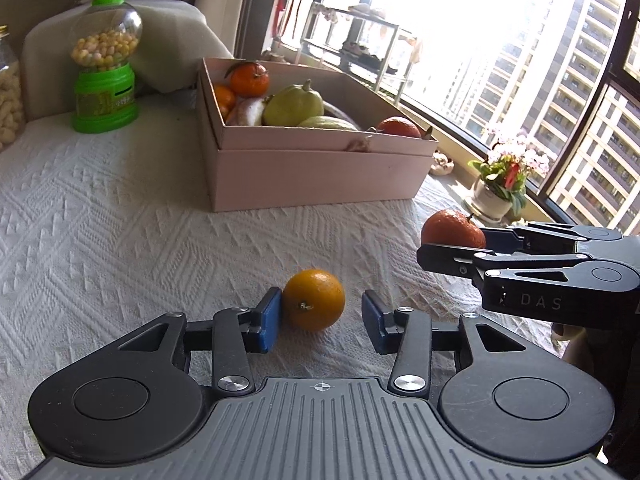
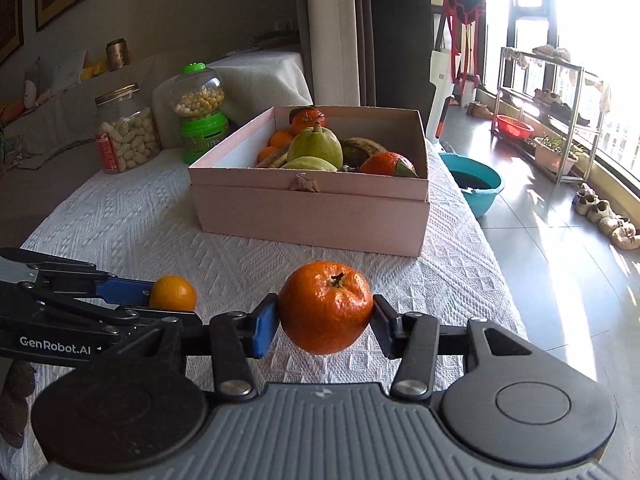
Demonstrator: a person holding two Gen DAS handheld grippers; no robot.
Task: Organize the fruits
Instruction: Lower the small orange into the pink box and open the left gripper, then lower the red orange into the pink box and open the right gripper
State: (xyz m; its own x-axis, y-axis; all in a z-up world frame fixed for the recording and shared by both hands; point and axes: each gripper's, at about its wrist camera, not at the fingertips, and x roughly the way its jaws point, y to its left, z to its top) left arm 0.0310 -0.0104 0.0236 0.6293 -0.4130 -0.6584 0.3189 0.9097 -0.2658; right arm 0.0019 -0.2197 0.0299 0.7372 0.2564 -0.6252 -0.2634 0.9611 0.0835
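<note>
Two grippers work low over a surface (image 1: pixel 100 220) covered with a white textured cloth. Left gripper (image 1: pixel 318 316): jaws partly open around a small yellow-orange fruit (image 1: pixel 314 300) that rests on the cloth; the left pad touches the fruit, while the right pad stands clear of it with a visible gap. Right gripper (image 2: pixel 325 316): both pads press against the sides of a tangerine (image 2: pixel 326 306), stem up; whether it still touches the cloth cannot be told. In the left wrist view the right gripper (image 1: pixel 452 240) enters from the right with the tangerine (image 1: pixel 452 230) between its fingers. In the right wrist view the left gripper (image 2: pixel 160 300) lies at the near left, beside the yellow-orange fruit (image 2: pixel 173 294). Box (image 2: pixel 312 212): pink, open-topped, at the far middle of the surface, holding oranges, green pears and other fruit. Green candy dispenser (image 2: pixel 198 114) and clear jar (image 2: pixel 126 130): far left, beyond the box.
</note>
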